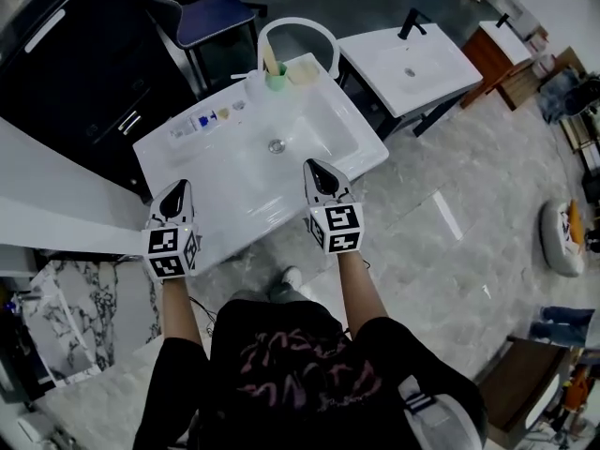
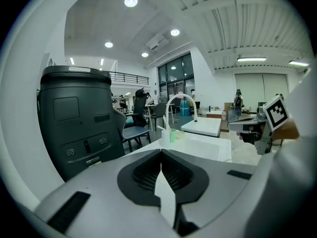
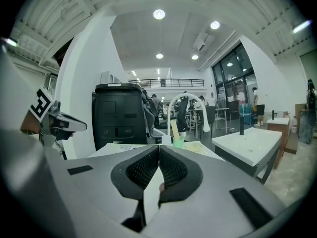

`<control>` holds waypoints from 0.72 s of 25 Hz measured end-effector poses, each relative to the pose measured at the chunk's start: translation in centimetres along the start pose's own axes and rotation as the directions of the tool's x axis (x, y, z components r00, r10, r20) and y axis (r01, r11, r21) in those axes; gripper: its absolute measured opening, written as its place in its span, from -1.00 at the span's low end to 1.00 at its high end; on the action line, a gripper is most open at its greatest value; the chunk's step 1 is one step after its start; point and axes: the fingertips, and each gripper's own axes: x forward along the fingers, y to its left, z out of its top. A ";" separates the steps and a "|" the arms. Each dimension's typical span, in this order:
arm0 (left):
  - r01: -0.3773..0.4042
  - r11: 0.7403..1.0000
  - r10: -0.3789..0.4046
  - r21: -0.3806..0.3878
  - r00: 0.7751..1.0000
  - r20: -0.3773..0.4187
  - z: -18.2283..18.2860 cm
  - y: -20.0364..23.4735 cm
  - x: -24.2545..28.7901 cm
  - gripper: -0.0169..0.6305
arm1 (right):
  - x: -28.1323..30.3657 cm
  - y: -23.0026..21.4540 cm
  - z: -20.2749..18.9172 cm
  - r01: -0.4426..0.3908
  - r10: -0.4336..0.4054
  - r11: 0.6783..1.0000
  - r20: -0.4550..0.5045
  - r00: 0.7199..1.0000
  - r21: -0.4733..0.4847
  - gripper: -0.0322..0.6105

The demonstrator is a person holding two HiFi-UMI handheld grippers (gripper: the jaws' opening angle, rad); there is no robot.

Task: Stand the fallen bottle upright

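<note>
A white washbasin (image 1: pixel 328 162) stands in front of me. On its back left rim lies a small white and blue item (image 1: pixel 201 121) that looks like the fallen bottle, with small bits beside it. My left gripper (image 1: pixel 176 196) hovers over the basin's front left edge, jaws shut and empty. My right gripper (image 1: pixel 320 175) is over the bowl's front right, also shut with nothing in it. Both grippers are well short of the back rim. In the left gripper view the jaws (image 2: pixel 161 168) meet; in the right gripper view the jaws (image 3: pixel 158 158) meet too.
At the basin's back stand a curved white faucet (image 1: pixel 298 28), a green cup (image 1: pixel 276 78) holding a stick, and a clear container (image 1: pixel 252 85). A black cabinet (image 1: pixel 66 73) is at the left, a chair (image 1: pixel 211 17) behind, a second basin (image 1: pixel 412 68) at the right.
</note>
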 end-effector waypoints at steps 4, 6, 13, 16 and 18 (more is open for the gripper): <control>-0.014 1.000 0.014 0.006 1.000 -0.010 0.7 0.5 1.6 -0.90 | 1.9 -0.8 0.0 -0.019 0.019 0.999 -0.006 1.000 0.027 -0.86; -0.017 1.000 0.017 0.008 1.000 -0.015 0.9 0.8 2.4 -0.90 | 2.8 -1.0 0.0 -0.026 0.027 0.999 -0.012 1.000 0.035 -0.86; -0.004 1.000 0.005 0.011 1.000 -0.026 1.3 2.5 6.1 -0.90 | 6.5 -1.8 0.0 -0.025 0.025 1.000 -0.032 0.999 0.008 -0.86; 0.008 1.000 -0.008 0.009 0.999 -0.034 1.4 3.5 8.2 -0.90 | 8.4 -2.2 0.2 -0.016 0.017 1.000 -0.042 0.999 0.010 -0.86; 0.017 1.000 -0.017 0.006 0.999 -0.039 1.4 4.2 9.6 -0.90 | 9.6 -2.4 0.3 -0.011 0.012 1.000 -0.049 0.999 0.019 -0.86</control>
